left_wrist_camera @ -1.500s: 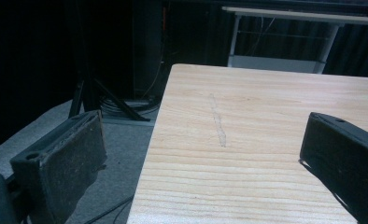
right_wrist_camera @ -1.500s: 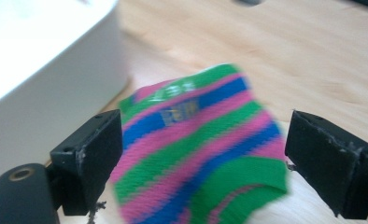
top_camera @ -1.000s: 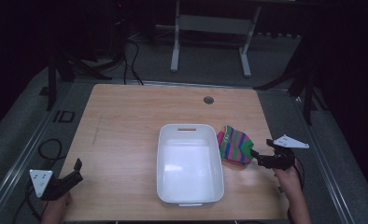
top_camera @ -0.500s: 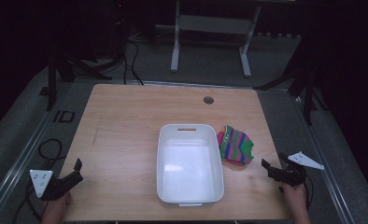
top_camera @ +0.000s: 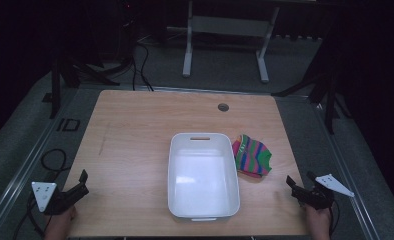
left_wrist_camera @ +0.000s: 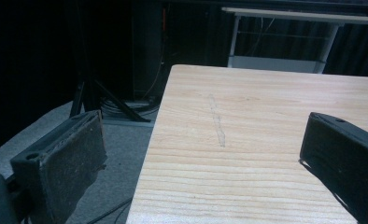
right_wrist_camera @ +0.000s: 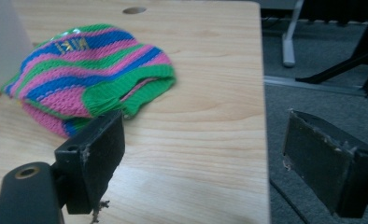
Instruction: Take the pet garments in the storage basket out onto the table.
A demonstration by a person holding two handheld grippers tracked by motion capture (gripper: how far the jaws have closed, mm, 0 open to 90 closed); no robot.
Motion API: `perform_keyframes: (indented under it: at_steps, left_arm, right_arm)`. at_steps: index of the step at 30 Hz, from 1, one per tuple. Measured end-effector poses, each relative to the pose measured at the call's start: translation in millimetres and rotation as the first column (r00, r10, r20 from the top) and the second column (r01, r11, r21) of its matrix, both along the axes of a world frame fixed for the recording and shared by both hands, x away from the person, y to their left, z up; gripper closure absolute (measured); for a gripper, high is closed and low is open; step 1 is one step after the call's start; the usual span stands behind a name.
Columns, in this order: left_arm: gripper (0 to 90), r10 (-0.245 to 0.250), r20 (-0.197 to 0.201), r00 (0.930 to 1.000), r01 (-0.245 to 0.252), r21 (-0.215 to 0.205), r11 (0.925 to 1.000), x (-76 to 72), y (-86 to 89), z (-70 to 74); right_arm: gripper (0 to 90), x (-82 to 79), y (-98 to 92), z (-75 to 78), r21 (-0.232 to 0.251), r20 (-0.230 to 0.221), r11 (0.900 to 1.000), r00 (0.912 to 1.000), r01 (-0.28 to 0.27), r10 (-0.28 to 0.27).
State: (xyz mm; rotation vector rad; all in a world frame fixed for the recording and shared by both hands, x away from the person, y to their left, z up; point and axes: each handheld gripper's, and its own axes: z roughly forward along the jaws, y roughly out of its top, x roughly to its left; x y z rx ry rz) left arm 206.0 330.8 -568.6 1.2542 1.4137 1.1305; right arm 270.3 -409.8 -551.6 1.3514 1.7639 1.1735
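Striped knit hat (top_camera: 252,155) lies on the table (top_camera: 135,130), touching the right wall of the white bin (top_camera: 203,175). Soft, light, likely easy to pinch; its green cuff (right_wrist_camera: 140,88) offers the best hold. Right gripper (top_camera: 296,185) and left gripper (top_camera: 80,183): jaws wide open, empty.

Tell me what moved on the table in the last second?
The right gripper backed away from the striped knitted hat toward the table's near right corner, jaws open and empty; it had been right at the hat's edge. The hat, the white plastic tub and the left gripper stayed where they were.
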Motion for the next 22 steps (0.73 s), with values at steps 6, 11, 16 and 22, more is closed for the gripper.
perform_keyframes:
  at_steps: [6,11,16,22]
  left_arm:
    - [0.9,0.001,0.001,1.0000,-0.001,-0.002,1.0000,-0.1,0.4,0.1]
    - [0.9,0.001,0.000,1.0000,-0.001,0.001,1.0000,-0.1,0.2,0.0]
    - [0.9,0.002,0.000,1.0000,-0.002,-0.002,1.0000,-0.1,0.6,0.1]
    - [1.0,0.000,0.001,1.0000,0.000,0.000,1.0000,-0.2,0.6,0.1]
  right_arm:
    - [12.8,-4.7,-8.6,-0.2,0.034,0.030,0.998,0.9979,0.056,-0.057]
    - [12.8,-5.7,-15.2,-2.4,0.079,0.032,0.992,0.9945,0.097,-0.100]
    - [12.8,-4.8,-14.3,-3.4,0.071,0.030,0.993,0.9950,0.093,-0.095]
    - [12.8,-4.2,-14.5,-4.4,0.069,0.026,0.993,0.9951,0.094,-0.096]
